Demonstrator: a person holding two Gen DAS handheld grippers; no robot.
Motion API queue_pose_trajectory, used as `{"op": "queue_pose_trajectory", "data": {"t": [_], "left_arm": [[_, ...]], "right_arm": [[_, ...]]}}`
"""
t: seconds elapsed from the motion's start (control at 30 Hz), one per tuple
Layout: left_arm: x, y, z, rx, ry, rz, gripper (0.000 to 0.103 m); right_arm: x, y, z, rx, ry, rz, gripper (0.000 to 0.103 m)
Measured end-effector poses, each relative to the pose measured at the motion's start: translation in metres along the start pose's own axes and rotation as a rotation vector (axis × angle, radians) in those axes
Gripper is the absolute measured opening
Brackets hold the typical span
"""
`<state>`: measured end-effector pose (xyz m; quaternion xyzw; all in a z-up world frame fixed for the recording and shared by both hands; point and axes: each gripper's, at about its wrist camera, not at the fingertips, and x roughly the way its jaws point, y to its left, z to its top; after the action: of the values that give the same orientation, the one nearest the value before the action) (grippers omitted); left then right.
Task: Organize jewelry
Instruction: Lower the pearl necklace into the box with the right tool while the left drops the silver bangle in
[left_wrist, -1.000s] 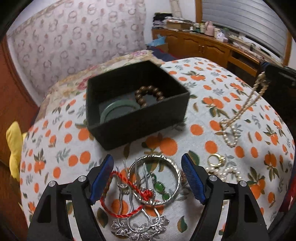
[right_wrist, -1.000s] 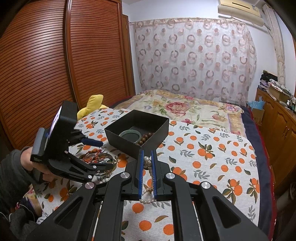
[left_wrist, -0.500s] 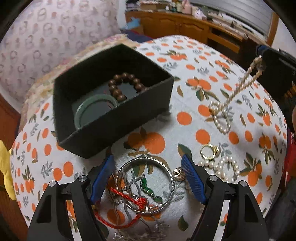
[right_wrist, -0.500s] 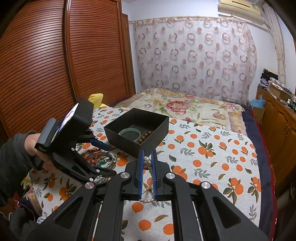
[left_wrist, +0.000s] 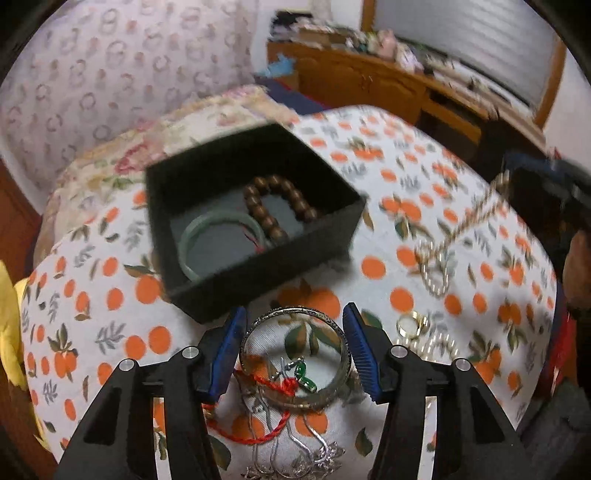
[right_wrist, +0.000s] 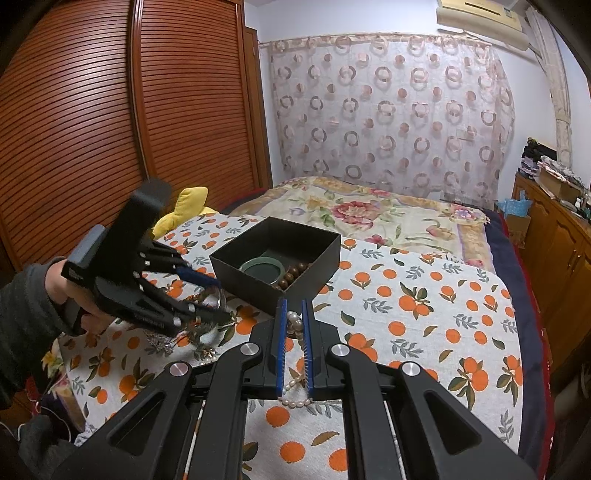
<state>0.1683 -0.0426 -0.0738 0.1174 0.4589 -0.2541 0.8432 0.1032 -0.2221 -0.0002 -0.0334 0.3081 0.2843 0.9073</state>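
The square black open-topped box (left_wrist: 255, 225) sat on the orange-print cloth (right_wrist: 424, 314) spread over the bed, and it already held two pieces: a pale green jade bangle (left_wrist: 221, 245) lying flat on the box floor, and a bracelet of brown wooden beads (left_wrist: 280, 206) just beside it, the two touching or nearly so. By that count the sorting looked begun but less than half done.

The rest lay outside the box. The left gripper (left_wrist: 293, 350) stood open, its blue pads either side of an engraved silver bangle (left_wrist: 295, 360) on the cloth just in front of the box; whether the pads touched the metal could not be told. Inside and under that bangle were tangled a red cord (left_wrist: 258, 417), a small green pendant (left_wrist: 304, 373) and a silver filigree hairpin (left_wrist: 291, 465). Off to the right lay a gold ring (left_wrist: 412, 325) and a short heap of pearls (left_wrist: 430, 345).

The right gripper (right_wrist: 294, 347) was closed on a long white pearl necklace (right_wrist: 295, 395), which hung from between its pads with its lower loop trailing on the cloth near the box.

Judging from this, the necklace and the silver bangle seemed next for the box, and the tangle around the bangle might come up with it.
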Motion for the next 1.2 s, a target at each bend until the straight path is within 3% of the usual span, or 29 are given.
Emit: {"op": "queue_pose_trajectory", "data": {"t": [0.2,0.5,0.87,1.2], "left_arm": [[-0.017,0.017,0.002,-0.112,-0.116,0.007,0.052],[-0.037,0.027,0.007,-0.169,-0.203,0.031,0.052],[-0.062,0.023,0.034,-0.166,-0.300,0.104,0.052],[-0.037,0.043,0.057,-0.205,-0.302,0.134,0.052]], "right_arm": [[0.000,0.000,0.000,0.000,0.001,0.001,0.009],[0.002,0.009,0.014,-0.014,-0.022,0.011,0.009],[-0.014,0.024,0.075,-0.066,-0.132,0.025,0.009],[0.001,0.032,0.136,-0.113,-0.180,0.021,0.009]]}}
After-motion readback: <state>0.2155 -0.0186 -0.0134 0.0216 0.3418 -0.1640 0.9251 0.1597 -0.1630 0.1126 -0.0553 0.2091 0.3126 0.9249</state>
